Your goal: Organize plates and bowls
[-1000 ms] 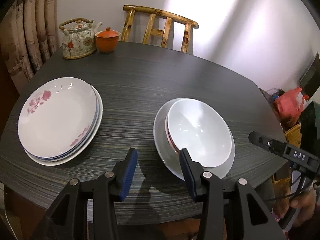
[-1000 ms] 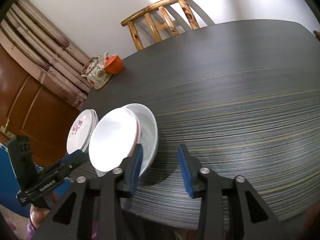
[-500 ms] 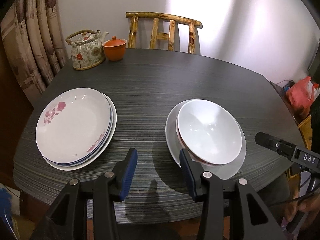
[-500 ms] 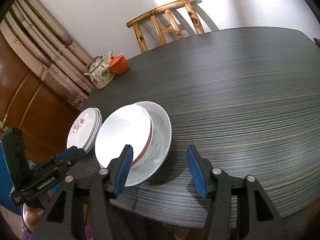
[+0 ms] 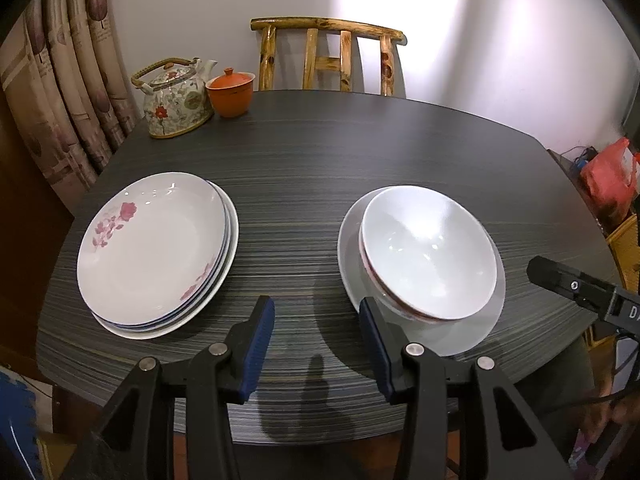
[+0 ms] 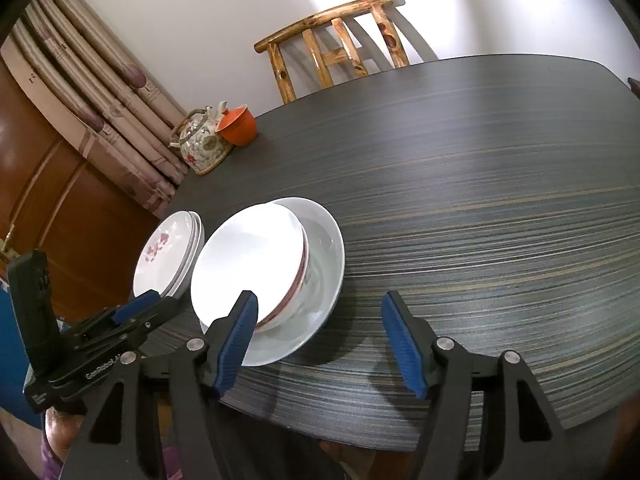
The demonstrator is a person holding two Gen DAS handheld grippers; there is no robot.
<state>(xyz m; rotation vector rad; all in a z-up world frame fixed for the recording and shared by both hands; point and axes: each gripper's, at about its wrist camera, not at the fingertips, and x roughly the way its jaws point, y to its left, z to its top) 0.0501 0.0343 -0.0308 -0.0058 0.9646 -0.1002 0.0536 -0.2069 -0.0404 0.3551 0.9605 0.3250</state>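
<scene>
Both tools empty, jaws apart: left gripper [image 5: 316, 344] and right gripper [image 6: 320, 344] hang over the table's [image 5: 360, 152] near edge. Plate stack [image 5: 156, 252] left, bowls [image 5: 428, 256] nested on a white plate [image 6: 324, 264] beside it. Only the right view shows the bowl's red rim edge-on and the brown door [image 6: 52, 208].

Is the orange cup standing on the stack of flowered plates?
No, the orange cup stands on the table beside the teapot, far behind the flowered plates.
</scene>
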